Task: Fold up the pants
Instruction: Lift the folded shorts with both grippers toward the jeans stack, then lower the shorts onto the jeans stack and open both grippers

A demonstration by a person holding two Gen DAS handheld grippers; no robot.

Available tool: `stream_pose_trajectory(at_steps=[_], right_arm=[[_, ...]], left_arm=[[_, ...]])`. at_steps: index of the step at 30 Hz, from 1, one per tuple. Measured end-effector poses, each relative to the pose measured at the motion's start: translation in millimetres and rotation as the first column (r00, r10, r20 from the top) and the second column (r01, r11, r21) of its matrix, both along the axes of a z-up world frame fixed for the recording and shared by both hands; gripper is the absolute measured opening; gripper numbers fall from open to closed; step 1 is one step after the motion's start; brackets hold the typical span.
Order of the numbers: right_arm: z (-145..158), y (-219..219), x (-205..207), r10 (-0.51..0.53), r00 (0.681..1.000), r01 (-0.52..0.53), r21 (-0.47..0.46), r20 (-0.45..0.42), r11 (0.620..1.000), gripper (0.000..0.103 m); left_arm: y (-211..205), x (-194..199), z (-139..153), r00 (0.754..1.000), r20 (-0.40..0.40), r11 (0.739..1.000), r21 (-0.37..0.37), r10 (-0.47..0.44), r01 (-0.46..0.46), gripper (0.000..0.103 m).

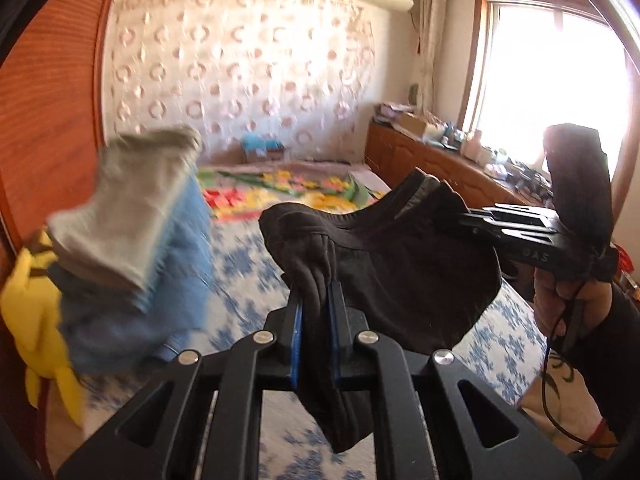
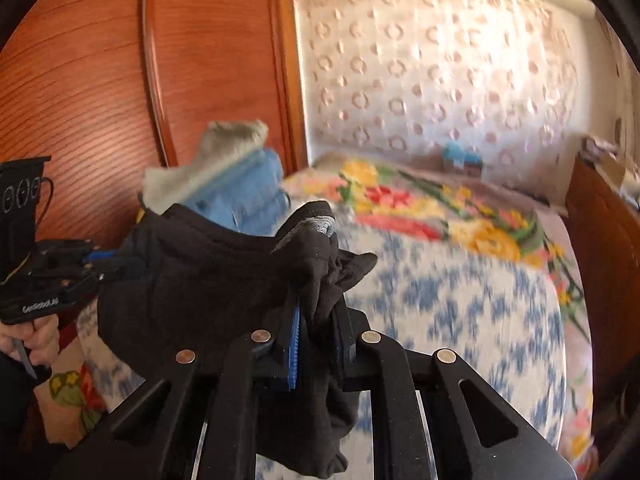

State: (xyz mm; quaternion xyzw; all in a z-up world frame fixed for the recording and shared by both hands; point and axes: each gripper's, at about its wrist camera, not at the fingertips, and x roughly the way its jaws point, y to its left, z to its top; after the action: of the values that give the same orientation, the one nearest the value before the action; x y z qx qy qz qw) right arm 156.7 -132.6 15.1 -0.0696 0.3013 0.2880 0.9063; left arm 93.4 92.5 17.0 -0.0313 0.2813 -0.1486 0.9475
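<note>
Up off the bed (image 1: 248,248), the black pants (image 1: 384,264) hung soft and floppy between the two tools. They looked like thin, stretchy cloth, bunched into folds, with a thick band at the top edge. The left gripper (image 1: 316,300) was hard black plastic with blue bumpy pads (image 1: 297,320), and its jaws were pinched tight on a wad of the pants. The right gripper (image 2: 316,320) was made the same way and was pinching another bunch of the same pants, at the other end of the band. A hand (image 1: 568,300) held the right tool by its handle.

The bed below had a white cover with fuzzy blue flowers, and farther off lay a bright blanket (image 2: 420,204) with red, yellow and green shapes. To the left, a stack of folded clothes (image 1: 132,248) sat in grey and blue layers, blurry, with something yellow (image 1: 28,308) beside it. Smooth brown wood (image 2: 120,80) with wavy lines stood behind. A small blue box (image 1: 262,148) sat far back by the wall; I could not tell what was in it.
</note>
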Motion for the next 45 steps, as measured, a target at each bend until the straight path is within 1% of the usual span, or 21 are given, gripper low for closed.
stream_pose_trajectory(at_steps=[5,9,12,17,20,22,27,32,35,39,41,43,44,45], right_arm=[[26.8,27.0,26.1,0.024,0.999,-0.025,0.041,0.023,0.999,0.010],[47.1,54.5,43.6,0.053,0.997,-0.056,0.047,0.064,0.997,0.010],[61.3,75.5,61.5,0.078,0.993,-0.081,0.041,0.086,0.996,0.010],[75.3,120.1,102.9,0.122,0.986,-0.121,-0.016,0.112,0.993,0.010],[75.5,144.2,126.0,0.145,0.983,-0.141,-0.038,0.109,0.989,0.010],[72.2,161.9,143.4,0.161,0.982,-0.157,-0.051,0.102,0.986,0.010],[55.5,206.3,171.7,0.225,0.969,-0.216,-0.096,0.098,0.972,0.010],[44.9,244.1,188.3,0.295,0.950,-0.282,-0.129,0.099,0.951,0.010],[39.7,267.4,200.2,0.328,0.940,-0.313,-0.149,0.090,0.938,0.010],[32.6,296.7,206.4,0.393,0.916,-0.374,-0.189,0.077,0.908,0.010],[28.7,310.1,208.4,0.431,0.901,-0.414,-0.192,0.056,0.890,0.010],[22.1,320.7,210.7,0.444,0.895,-0.430,-0.195,0.033,0.881,0.015],[19.0,322.9,212.9,0.444,0.896,-0.434,-0.178,0.023,0.883,0.017],[17.1,321.9,214.3,0.438,0.899,-0.430,-0.167,0.016,0.887,0.023]], left_arm=[[24.0,13.9,32.2,0.998,0.045,0.998,0.034,0.053,-0.054,0.007],[46.1,23.6,52.4,0.991,0.081,0.993,0.039,0.104,-0.108,0.007],[61.0,32.9,57.4,0.986,0.089,0.989,0.035,0.142,-0.146,0.007],[86.8,53.5,57.3,0.976,0.072,0.977,0.024,0.208,-0.210,0.007],[97.7,67.6,50.5,0.973,0.050,0.973,0.014,0.227,-0.228,0.007],[102.7,72.2,47.1,0.967,0.041,0.968,0.020,0.250,-0.251,0.007],[120.0,80.8,36.3,0.955,0.017,0.955,-0.002,0.296,-0.296,0.008],[133.3,87.3,24.4,0.943,-0.017,0.943,-0.004,0.333,-0.333,0.008],[146.9,91.9,15.5,0.933,-0.043,0.934,-0.019,0.357,-0.358,0.008],[159.9,90.7,7.6,0.920,-0.061,0.921,-0.034,0.386,-0.389,0.008],[164.5,90.2,1.5,0.915,-0.076,0.916,-0.036,0.396,-0.399,0.008],[167.7,89.5,-3.6,0.911,-0.090,0.913,-0.038,0.402,-0.407,0.008],[169.1,88.9,-5.4,0.909,-0.097,0.911,-0.043,0.405,-0.410,0.008],[170.3,87.6,-6.7,0.910,-0.100,0.911,-0.050,0.402,-0.408,0.009]])
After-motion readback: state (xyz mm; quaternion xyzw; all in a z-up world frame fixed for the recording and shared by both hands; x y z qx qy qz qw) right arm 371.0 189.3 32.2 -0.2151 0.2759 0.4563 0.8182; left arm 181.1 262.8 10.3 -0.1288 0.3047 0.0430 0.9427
